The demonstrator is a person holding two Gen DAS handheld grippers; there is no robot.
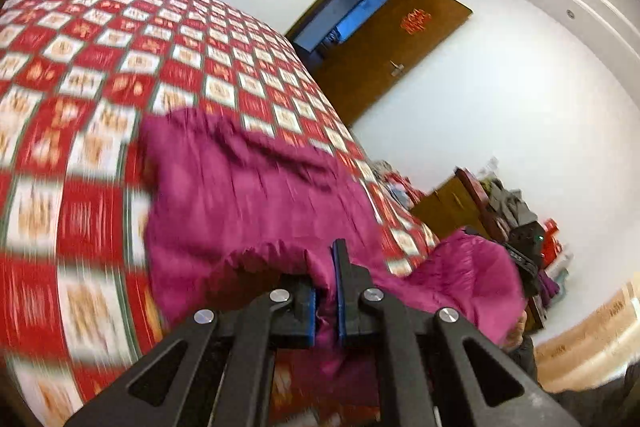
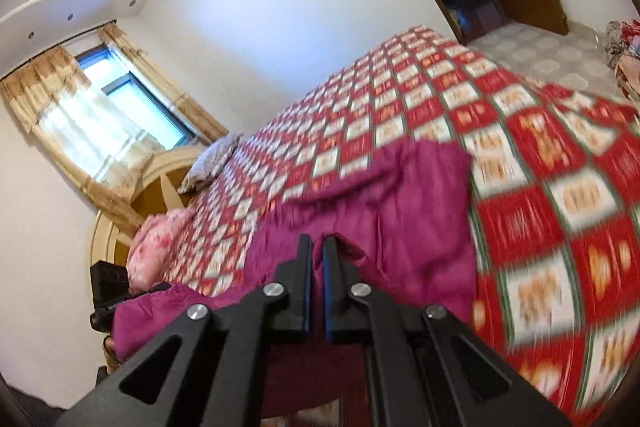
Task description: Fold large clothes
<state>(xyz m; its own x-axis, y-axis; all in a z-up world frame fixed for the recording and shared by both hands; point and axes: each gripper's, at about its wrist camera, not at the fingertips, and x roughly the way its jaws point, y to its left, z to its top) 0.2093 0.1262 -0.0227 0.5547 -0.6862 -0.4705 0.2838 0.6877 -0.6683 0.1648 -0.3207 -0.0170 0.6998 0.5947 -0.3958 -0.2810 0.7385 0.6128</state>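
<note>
At bottom centre of each wrist view, left gripper (image 1: 326, 291) and right gripper (image 2: 316, 287) are both clamped on the near hem of the garment (image 1: 248, 195). Rest of it trails up-frame across the bed (image 1: 80, 67), long axis away from both; neither hand nearer.

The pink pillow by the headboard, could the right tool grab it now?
Probably not. The right tool is shut on the purple garment, so it isn't free, and the pink pillow lies off at the bed's far end.
</note>
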